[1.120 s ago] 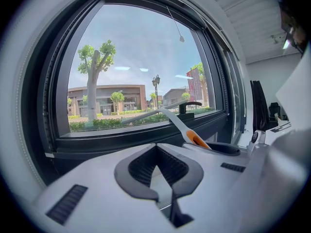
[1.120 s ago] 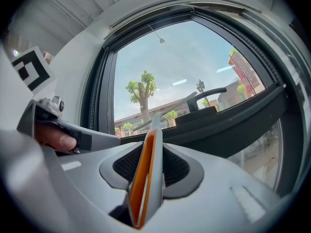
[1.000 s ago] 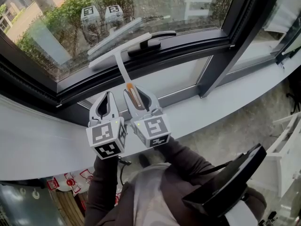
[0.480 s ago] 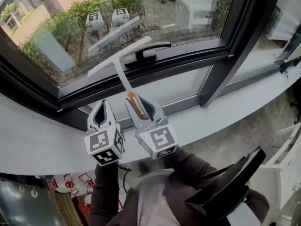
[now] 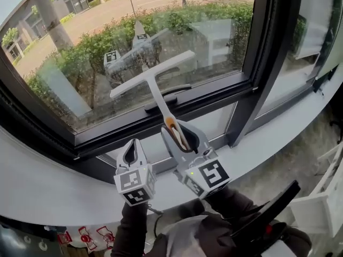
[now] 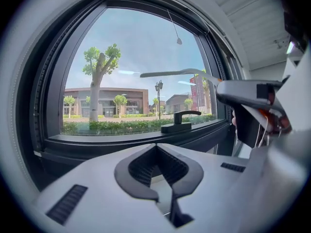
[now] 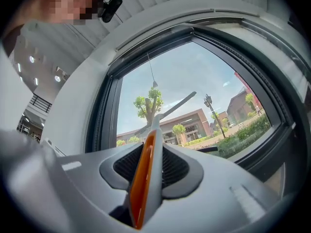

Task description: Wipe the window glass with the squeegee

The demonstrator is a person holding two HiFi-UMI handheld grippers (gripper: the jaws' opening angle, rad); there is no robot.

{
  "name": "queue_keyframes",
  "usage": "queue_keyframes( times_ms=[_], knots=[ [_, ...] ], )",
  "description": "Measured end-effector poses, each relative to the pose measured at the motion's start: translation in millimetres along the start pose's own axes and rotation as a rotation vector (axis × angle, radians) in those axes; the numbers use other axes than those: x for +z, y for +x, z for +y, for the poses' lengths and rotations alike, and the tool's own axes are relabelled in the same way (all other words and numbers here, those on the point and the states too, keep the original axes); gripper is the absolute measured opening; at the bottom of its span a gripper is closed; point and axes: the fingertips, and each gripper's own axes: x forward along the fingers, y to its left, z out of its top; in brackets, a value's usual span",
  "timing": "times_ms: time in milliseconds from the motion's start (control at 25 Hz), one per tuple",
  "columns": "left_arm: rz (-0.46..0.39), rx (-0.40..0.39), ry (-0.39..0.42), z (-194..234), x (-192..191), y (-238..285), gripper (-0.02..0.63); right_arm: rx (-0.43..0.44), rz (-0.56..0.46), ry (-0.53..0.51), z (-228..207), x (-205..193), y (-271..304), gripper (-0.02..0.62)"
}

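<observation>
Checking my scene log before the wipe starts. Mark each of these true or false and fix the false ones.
1. The right gripper is clamped on the squeegee by its handle. True.
2. The left gripper holds a cloth. False: its jaws are together on nothing.
3. The squeegee lies flat on the sill. False: it is held up in front of the window glass.
4. A black window handle sits on the lower frame. True.

Bright daylight through the window (image 5: 161, 42); fisheye-bent, dark-vignetted edges.
</observation>
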Motion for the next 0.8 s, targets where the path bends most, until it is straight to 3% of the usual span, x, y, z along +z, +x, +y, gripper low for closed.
queue_keyframes(
  times_ms=[240, 800],
  knots=[
    [-0.021, -0.023, 0.017, -14, 11, 16, 0.000, 0.050, -0.100, 0.021, -23, 55, 2, 0.106],
    [-0.069, 0.060, 0.025, -63, 36, 33, 0.000, 0.167, -0.278, 0.054, -97, 164, 17, 0.105]
  ],
)
